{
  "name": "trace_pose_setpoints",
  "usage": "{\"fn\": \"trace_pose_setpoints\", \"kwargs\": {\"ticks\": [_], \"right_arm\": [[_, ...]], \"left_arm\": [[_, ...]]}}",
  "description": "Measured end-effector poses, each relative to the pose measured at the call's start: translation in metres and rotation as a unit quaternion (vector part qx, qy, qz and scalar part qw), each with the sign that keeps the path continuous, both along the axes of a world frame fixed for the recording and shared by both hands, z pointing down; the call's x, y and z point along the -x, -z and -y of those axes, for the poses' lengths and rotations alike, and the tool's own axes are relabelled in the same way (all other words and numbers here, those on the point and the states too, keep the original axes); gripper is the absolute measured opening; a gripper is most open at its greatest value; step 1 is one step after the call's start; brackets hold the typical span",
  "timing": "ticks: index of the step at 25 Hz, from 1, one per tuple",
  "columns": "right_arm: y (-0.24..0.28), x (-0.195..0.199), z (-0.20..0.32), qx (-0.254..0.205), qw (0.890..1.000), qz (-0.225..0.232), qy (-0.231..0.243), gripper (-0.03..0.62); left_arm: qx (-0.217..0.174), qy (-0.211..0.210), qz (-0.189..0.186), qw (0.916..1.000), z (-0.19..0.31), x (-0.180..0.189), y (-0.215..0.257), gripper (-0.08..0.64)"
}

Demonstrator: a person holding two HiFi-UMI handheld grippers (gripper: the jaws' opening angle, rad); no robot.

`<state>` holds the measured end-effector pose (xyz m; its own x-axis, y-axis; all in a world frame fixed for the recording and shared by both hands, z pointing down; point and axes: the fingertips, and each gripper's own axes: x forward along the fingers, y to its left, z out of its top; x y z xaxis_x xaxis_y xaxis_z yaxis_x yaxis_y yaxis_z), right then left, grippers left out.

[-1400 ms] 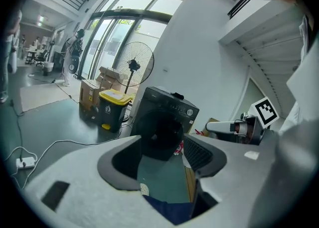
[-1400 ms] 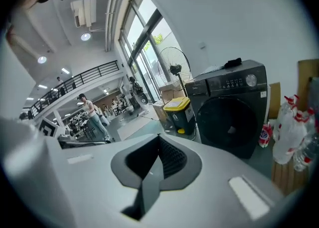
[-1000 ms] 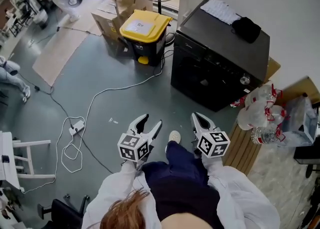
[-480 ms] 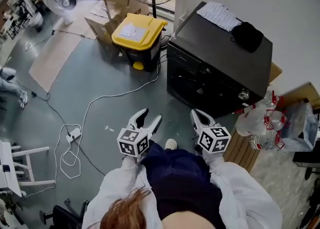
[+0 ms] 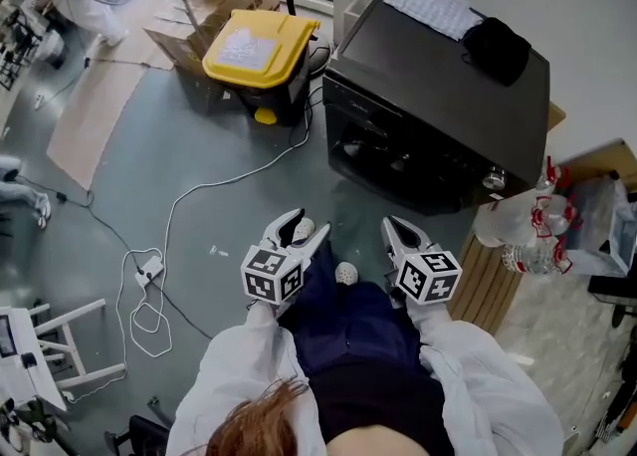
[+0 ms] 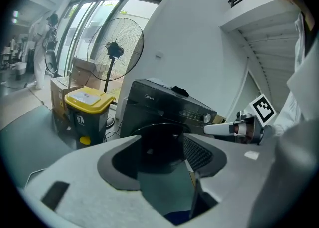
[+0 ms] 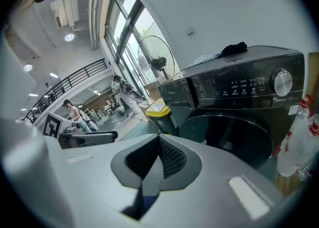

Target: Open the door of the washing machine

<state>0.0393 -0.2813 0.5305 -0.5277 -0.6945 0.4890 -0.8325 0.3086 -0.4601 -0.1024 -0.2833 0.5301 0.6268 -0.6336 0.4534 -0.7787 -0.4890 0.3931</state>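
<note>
Washing machine: a black front-loader (image 5: pixel 438 96) stands on the grey floor (image 5: pixel 199 145) against the white wall, in the upper right of the head view.
Door: the round dark door (image 7: pixel 234 137) lies flush with the machine's front, closed. It fills the right of centre of the right gripper view, below the control strip and the silver knob (image 7: pixel 282 81).
Left gripper: the left gripper (image 5: pixel 306 224) is held low in the centre of the head view and points towards the machine. Its jaws stand wide apart with nothing between them. In its own view, the door shows through the gap.
Right gripper: the right gripper (image 5: pixel 396 228) is just to the right of the left one, at the same height. Its jaws are drawn together to a thin slit and hold nothing.
Contact: both grippers are well apart from the machine and touch nothing.
On top of the machine: a black cloth (image 5: pixel 496 46) and a white sheet (image 5: pixel 433 4).
Left of the machine: a yellow-lidded bin (image 5: pixel 249 46) with cardboard boxes (image 5: pixel 184 46) beside it and a standing fan (image 6: pixel 115 50) behind.
Floor: a white cable (image 5: pixel 189 195) loops across the left half.
Right of the machine: a pack of plastic bottles (image 5: pixel 523 235) on a slatted wooden pallet (image 5: pixel 488 295).
</note>
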Motion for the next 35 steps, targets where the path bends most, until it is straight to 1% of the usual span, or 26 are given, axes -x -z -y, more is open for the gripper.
{"fn": "trace_pose_setpoints", "kwargs": {"ticks": [4,7,10,13,15,17,20,23,29,35], "right_arm": [[-0.011,0.002,0.027,0.014,1.0,-0.009,-0.023,0.01],[-0.018,0.004,0.052,0.025,0.998,-0.014,-0.048,0.011],[-0.028,0.005,0.075,0.038,0.996,-0.018,-0.079,0.011],[-0.04,0.008,0.091,0.058,0.992,-0.027,-0.109,0.011],[-0.047,0.014,0.1,0.075,0.988,-0.029,-0.129,0.01],[-0.053,0.02,0.107,0.091,0.984,-0.027,-0.152,0.01],[-0.061,0.026,0.118,0.107,0.976,-0.028,-0.186,0.01],[-0.07,0.029,0.128,0.112,0.97,-0.034,-0.214,0.01],[-0.081,0.022,0.123,0.133,0.953,-0.033,-0.27,0.011],[-0.096,0.014,0.097,0.163,0.938,-0.041,-0.302,0.011]], "left_arm": [[0.008,-0.036,0.009,0.9993,0.044,0.001,-0.015,0.253],[0.017,-0.081,0.036,0.9959,0.078,0.0,-0.036,0.242],[0.021,-0.138,0.069,0.9879,0.108,-0.005,-0.058,0.241],[0.024,-0.195,0.102,0.9751,0.135,-0.01,-0.079,0.241],[0.024,-0.236,0.122,0.9639,0.154,-0.013,-0.093,0.241],[0.016,-0.278,0.14,0.9503,0.171,-0.017,-0.106,0.241],[0.002,-0.339,0.171,0.9249,0.189,-0.024,-0.132,0.241],[-0.012,-0.388,0.202,0.8992,0.202,-0.032,-0.159,0.238],[-0.041,-0.45,0.247,0.857,0.214,-0.059,-0.202,0.227],[-0.072,-0.49,0.284,0.8213,0.22,-0.082,-0.232,0.225]]}}
